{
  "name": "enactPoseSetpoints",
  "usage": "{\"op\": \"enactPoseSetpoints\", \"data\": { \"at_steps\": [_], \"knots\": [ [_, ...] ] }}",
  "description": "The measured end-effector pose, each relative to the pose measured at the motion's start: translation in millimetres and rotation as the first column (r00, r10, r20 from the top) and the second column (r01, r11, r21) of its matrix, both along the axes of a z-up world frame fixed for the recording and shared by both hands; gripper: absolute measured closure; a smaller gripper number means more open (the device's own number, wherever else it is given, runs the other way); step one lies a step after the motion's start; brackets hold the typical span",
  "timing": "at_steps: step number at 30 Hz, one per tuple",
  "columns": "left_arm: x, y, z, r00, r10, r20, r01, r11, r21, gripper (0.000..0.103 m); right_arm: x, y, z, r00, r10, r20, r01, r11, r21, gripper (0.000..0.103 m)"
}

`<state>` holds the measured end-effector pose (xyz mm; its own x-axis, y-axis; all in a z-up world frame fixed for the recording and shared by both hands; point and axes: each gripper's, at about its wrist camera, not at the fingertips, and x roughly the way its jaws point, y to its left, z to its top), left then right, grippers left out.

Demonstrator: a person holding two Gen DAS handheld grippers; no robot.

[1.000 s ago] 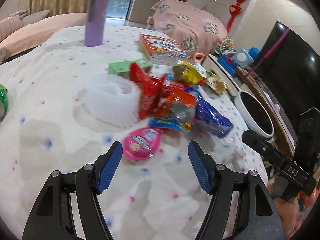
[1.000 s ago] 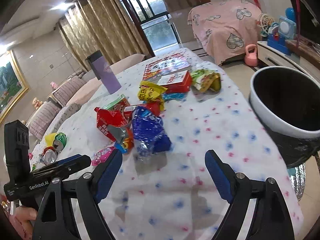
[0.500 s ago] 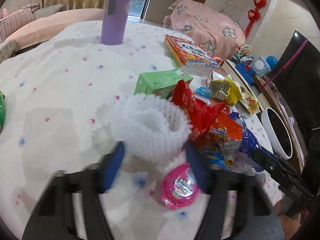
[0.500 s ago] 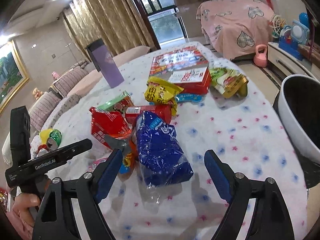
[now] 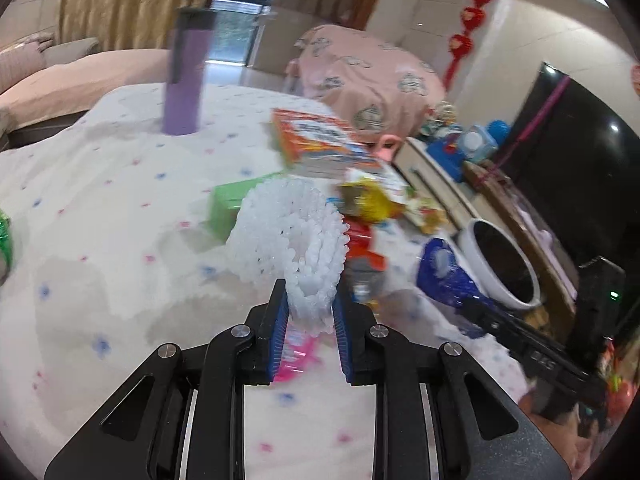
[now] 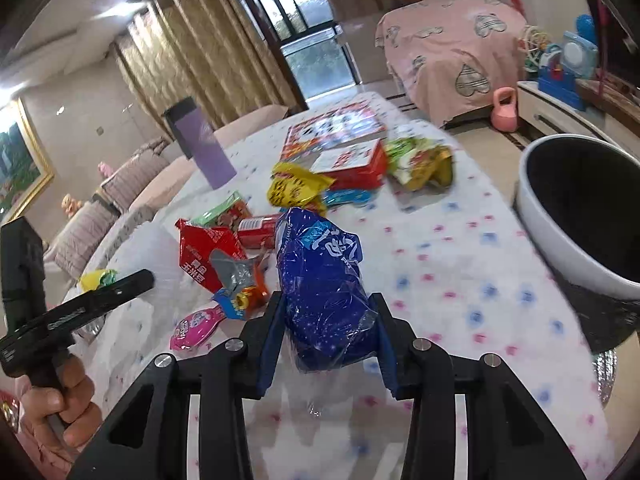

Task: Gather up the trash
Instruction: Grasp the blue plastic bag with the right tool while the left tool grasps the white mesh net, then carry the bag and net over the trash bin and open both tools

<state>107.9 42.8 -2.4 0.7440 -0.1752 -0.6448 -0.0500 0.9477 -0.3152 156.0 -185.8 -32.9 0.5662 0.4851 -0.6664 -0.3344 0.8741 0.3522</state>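
My left gripper (image 5: 310, 320) is shut on a white foam net sleeve (image 5: 288, 236) and holds it lifted off the table. My right gripper (image 6: 326, 336) is shut on a blue plastic bag (image 6: 324, 284), which also shows in the left wrist view (image 5: 444, 276). A white bin with a dark inside (image 6: 580, 216) stands at the table's right edge; it also shows in the left wrist view (image 5: 500, 268). Loose wrappers lie mid-table: a red packet (image 6: 204, 252), a yellow packet (image 6: 296, 188), a pink round wrapper (image 6: 196, 324), a green box (image 5: 228, 208).
A purple tumbler (image 5: 186, 72) stands at the far side of the white dotted tablecloth (image 5: 100, 208). A picture book (image 6: 336, 128) and a red-white box (image 6: 352, 164) lie behind the wrappers. A green-yellow packet (image 6: 424, 160) lies near them. Green cans (image 6: 96, 280) sit at the left.
Both grippers have closed. The left one took hold of the foam net sleeve and raised it. The right one moved forward and closed on the blue bag.
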Motion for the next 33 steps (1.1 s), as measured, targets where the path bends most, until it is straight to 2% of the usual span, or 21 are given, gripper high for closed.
{"op": "enactPoseSetpoints", "data": {
  "at_steps": [7, 17, 33],
  "knots": [
    [2, -51, 4, 0.991, -0.135, 0.0, 0.135, 0.991, -0.008, 0.082, -11, -43, 9, 0.997, -0.079, 0.017, 0.079, 0.997, 0.016, 0.061],
    [15, -117, 5, 0.96, -0.281, -0.013, 0.281, 0.96, 0.003, 0.082, -20, -97, 21, 0.982, -0.185, 0.036, 0.184, 0.982, 0.03, 0.061],
    [46, -183, 6, 0.919, -0.393, -0.04, 0.394, 0.919, 0.032, 0.082, -17, -165, 30, 0.948, -0.313, 0.051, 0.312, 0.949, 0.04, 0.061]
  ]
}}
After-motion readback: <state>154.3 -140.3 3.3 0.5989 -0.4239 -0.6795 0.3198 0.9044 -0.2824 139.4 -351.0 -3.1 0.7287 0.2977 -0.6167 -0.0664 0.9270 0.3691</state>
